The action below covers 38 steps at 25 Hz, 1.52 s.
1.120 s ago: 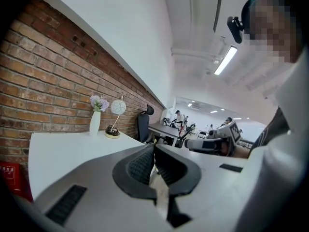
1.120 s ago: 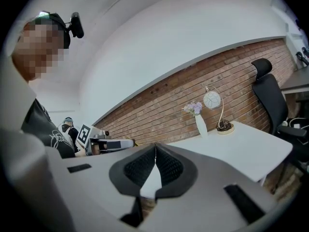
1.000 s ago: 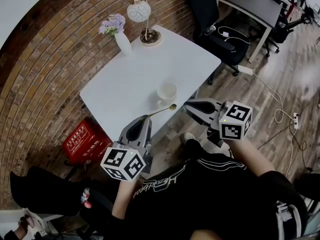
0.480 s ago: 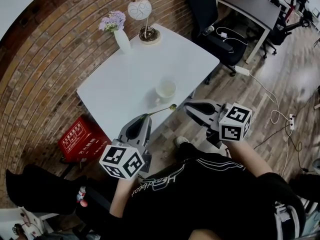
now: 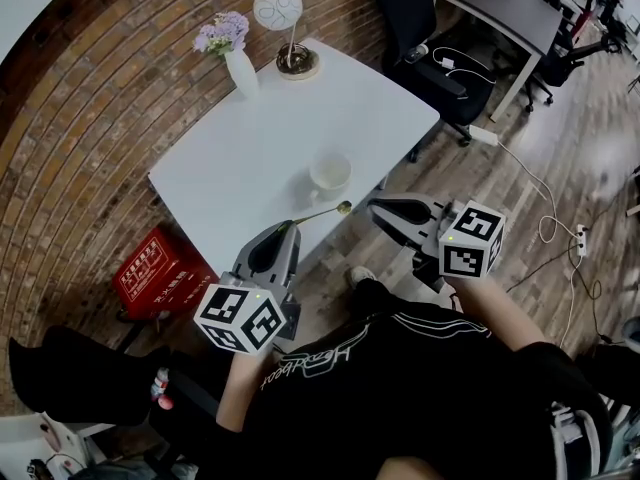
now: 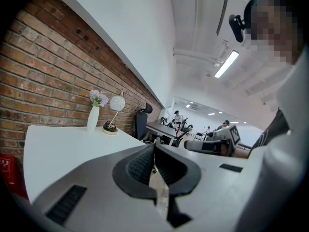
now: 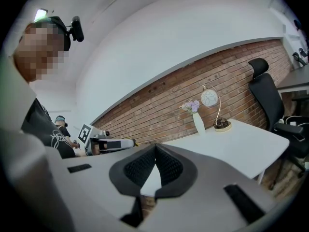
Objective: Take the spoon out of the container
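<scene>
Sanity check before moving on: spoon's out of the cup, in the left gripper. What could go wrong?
1. The left gripper pinches only the handle tip of the spoon, so it may pivot or slip.
2. Its bowl hangs about at the table edge, near the right gripper. If dropped, it could reach the floor.

Curved brick wall [image 5: 90, 98] running behind a white table [image 5: 250, 148] lying ahead of the fingers [image 5: 272, 251], flower vase [image 5: 240, 68] and globe lamp [image 5: 278, 10] standing at its far edge, black office chair [image 5: 415, 13] and grey desk [image 5: 500, 3] sitting beyond right, red crate [image 5: 160, 273] resting left, cables [image 5: 552, 213] trailing over wood floor [image 5: 500, 218].
</scene>
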Each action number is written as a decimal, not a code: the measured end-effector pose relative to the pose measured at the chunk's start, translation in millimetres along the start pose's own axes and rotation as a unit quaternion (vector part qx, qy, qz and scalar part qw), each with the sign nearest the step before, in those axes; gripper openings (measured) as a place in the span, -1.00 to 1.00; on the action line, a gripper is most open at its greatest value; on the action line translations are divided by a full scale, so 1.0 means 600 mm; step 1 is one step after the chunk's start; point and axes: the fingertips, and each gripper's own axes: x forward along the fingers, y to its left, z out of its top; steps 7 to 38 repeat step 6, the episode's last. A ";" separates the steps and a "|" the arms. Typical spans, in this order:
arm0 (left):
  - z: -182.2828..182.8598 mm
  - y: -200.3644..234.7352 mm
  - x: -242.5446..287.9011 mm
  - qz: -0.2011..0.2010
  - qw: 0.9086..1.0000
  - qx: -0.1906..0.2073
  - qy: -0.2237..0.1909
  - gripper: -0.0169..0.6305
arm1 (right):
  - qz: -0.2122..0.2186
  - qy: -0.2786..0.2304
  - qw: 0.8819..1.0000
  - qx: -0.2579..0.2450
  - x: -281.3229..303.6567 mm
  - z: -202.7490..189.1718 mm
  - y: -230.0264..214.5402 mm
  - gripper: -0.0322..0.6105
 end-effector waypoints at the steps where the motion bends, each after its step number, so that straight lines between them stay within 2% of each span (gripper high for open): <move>1: 0.000 0.001 0.000 0.000 1.000 0.000 0.000 -0.93 | 0.000 0.000 1.000 0.000 0.000 0.000 -0.001 -0.91; 38: -0.003 0.002 0.005 0.002 1.000 0.000 -0.001 -0.93 | 0.001 0.002 1.000 0.000 -0.001 -0.004 -0.006 -0.91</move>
